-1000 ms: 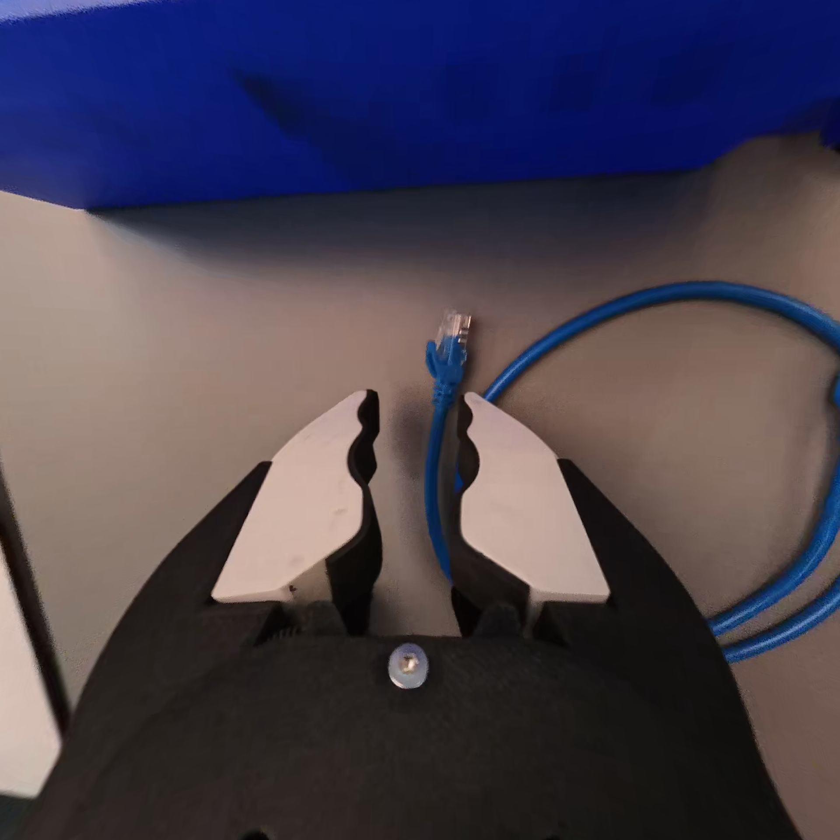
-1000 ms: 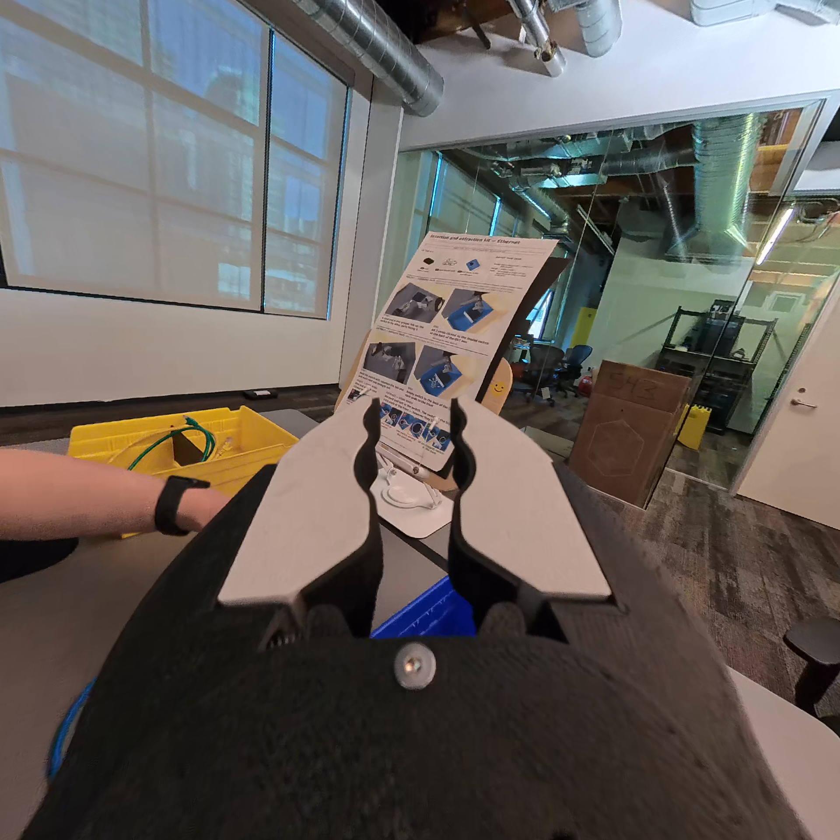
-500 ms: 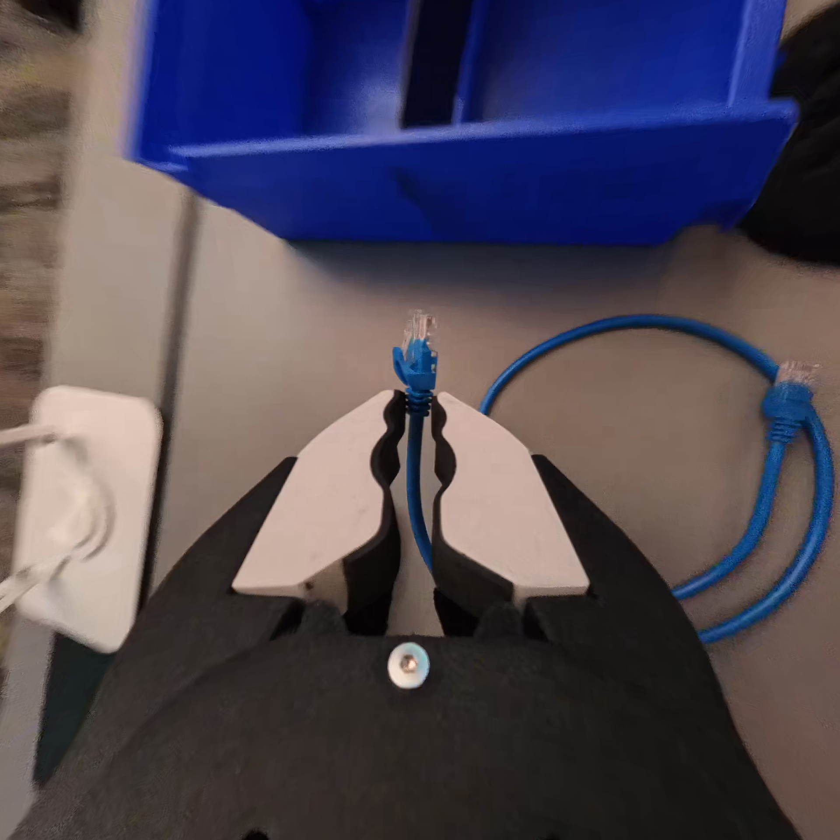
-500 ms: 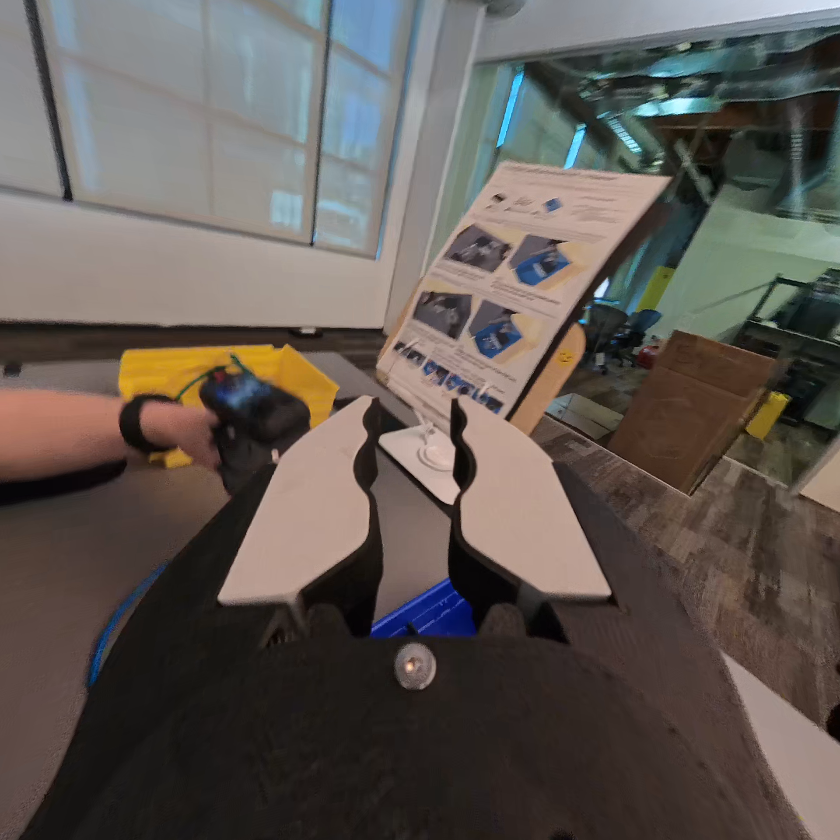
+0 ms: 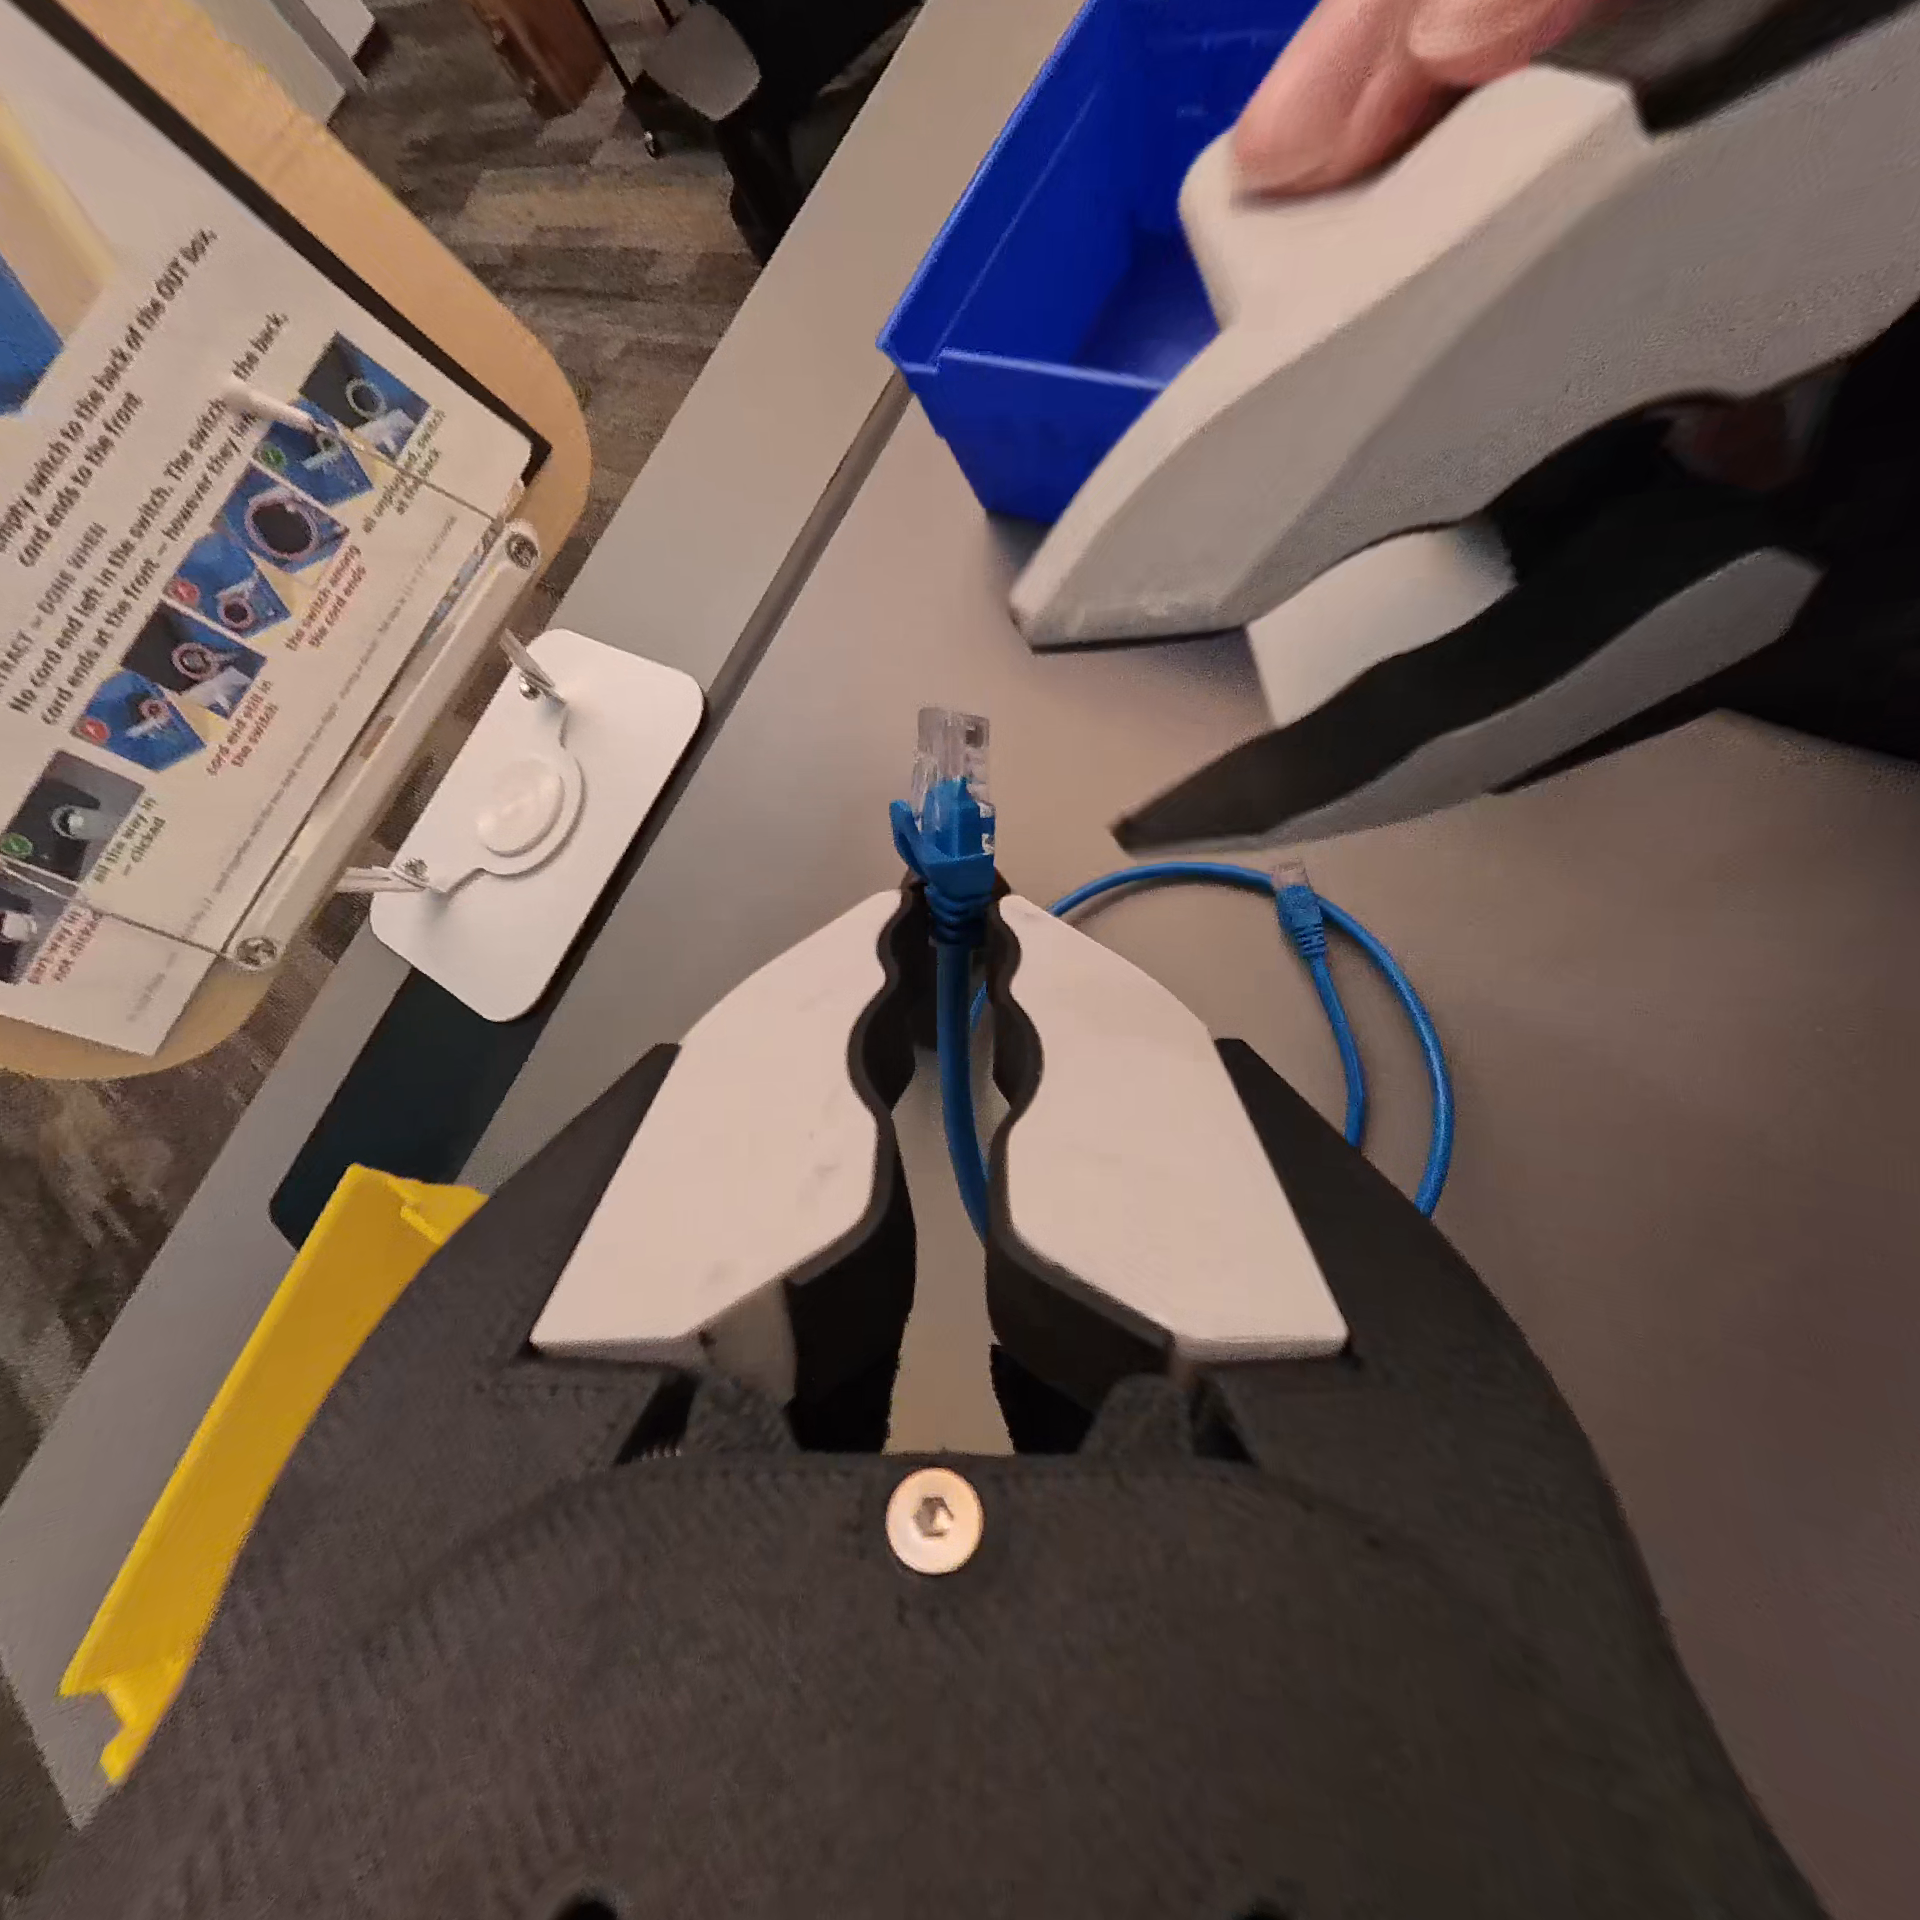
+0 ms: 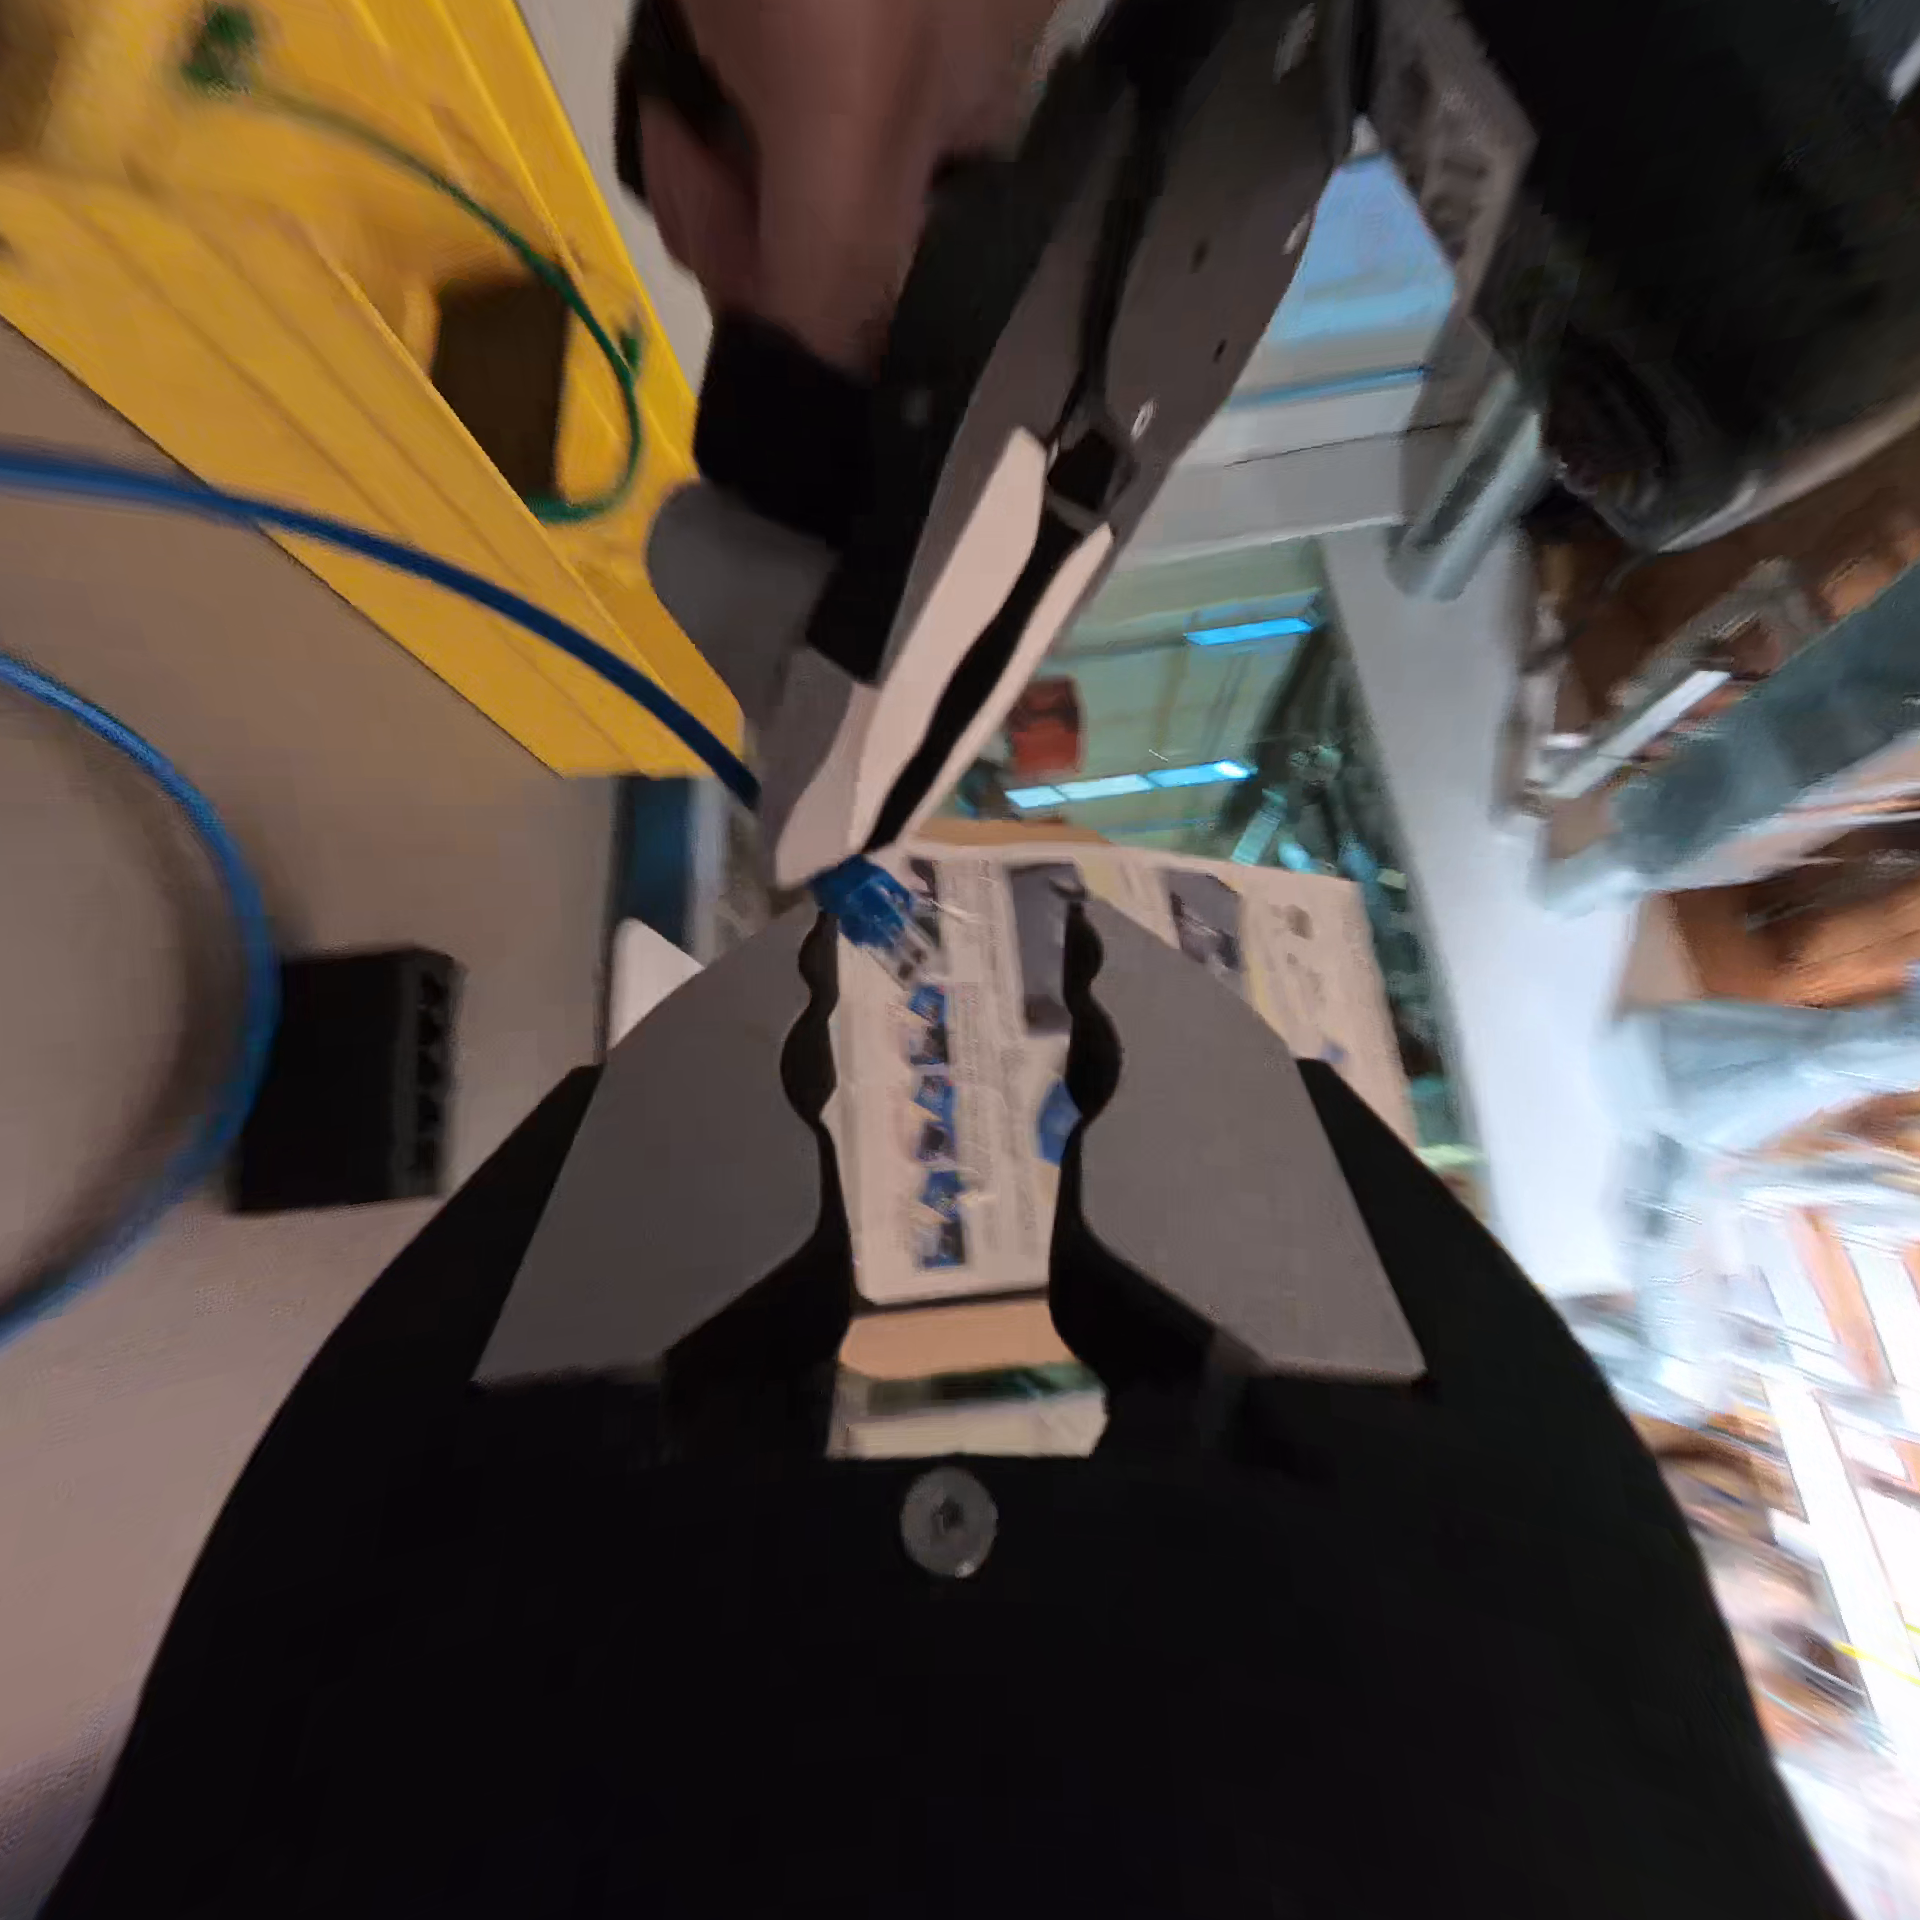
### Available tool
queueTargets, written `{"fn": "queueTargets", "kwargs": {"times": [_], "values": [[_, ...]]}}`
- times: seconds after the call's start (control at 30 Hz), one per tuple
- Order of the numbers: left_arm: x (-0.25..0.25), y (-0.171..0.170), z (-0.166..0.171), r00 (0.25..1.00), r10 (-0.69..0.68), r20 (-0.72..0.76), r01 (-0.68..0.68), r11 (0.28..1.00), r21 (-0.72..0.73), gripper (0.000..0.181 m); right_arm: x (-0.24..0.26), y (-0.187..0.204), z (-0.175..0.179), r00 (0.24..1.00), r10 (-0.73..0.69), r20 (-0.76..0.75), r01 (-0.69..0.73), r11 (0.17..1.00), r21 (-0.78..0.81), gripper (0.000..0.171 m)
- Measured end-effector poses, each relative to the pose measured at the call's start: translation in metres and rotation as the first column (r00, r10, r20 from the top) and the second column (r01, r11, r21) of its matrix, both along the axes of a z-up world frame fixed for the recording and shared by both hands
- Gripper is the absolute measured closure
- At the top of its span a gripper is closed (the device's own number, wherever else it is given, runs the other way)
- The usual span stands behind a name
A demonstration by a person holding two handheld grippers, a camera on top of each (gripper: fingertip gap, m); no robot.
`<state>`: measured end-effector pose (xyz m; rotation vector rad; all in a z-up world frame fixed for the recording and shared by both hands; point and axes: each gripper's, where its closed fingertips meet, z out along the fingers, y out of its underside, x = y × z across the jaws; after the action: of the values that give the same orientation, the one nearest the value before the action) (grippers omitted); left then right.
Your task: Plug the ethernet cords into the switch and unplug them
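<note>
The left gripper (image 5: 948, 914) has its jaws pinching a blue ethernet cord (image 5: 1392, 1039) just behind the plug (image 5: 948, 790), whose clear tip points forward past the fingertips, lifted off the grey counter (image 5: 1558, 1039). The rest of the cord runs back between the fingers and lies in a loop on the counter to the right, its other plug (image 5: 1297, 902) resting on the surface.

The right gripper (image 6: 940, 935) has its jaws spread, holding nothing. In the left wrist view it reaches in from the upper right, close to the raised plug. In the right wrist view, which is blurred, the left gripper's tips and the blue plug sit just ahead of the right gripper's left finger.

The black switch (image 6: 348, 1075) sits on the counter, with nothing plugged into the ports that show. A blue bin (image 5: 1029, 343) stands behind the plug, a yellow bin (image 6: 312, 436) holds a green cord (image 6: 582, 343), and an instruction sheet (image 5: 208, 582) leans on a stand.
</note>
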<state>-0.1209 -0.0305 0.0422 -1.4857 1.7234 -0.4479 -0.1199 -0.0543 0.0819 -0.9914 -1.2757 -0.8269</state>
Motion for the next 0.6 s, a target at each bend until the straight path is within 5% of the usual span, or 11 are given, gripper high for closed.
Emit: {"fn": "queueTargets", "kwargs": {"times": [0.03,0.2,0.3,0.5,0.6], "values": [[-0.002,0.001,-0.001,1.0,0.002,-0.004,-0.002,1.0,-0.017,0.172,0.001,0.005,-0.001,0.997,-0.05,0.05,0.047,0.998,0.051,0.128],[-0.007,-0.007,0.0,1.0,-0.018,0.004,0.018,0.993,-0.114,0.171,-0.001,0.026,-0.022,0.975,-0.151,0.162,0.127,0.981,0.148,0.13],[-0.006,-0.009,0.0,1.0,-0.009,0.018,0.012,0.986,-0.166,0.171,-0.007,0.025,-0.018,0.967,-0.173,0.188,0.116,0.953,0.279,0.146],[-0.005,-0.016,0.015,0.993,-0.036,0.115,0.064,0.967,-0.247,0.171,-0.002,0.02,-0.005,0.973,-0.191,0.131,0.126,0.911,0.394,0.152],[-0.025,-0.002,0.042,0.978,-0.012,0.21,0.058,0.975,-0.215,0.154,0.013,0.013,0.011,0.977,-0.203,0.058,0.16,0.891,0.426,0.153]]}}
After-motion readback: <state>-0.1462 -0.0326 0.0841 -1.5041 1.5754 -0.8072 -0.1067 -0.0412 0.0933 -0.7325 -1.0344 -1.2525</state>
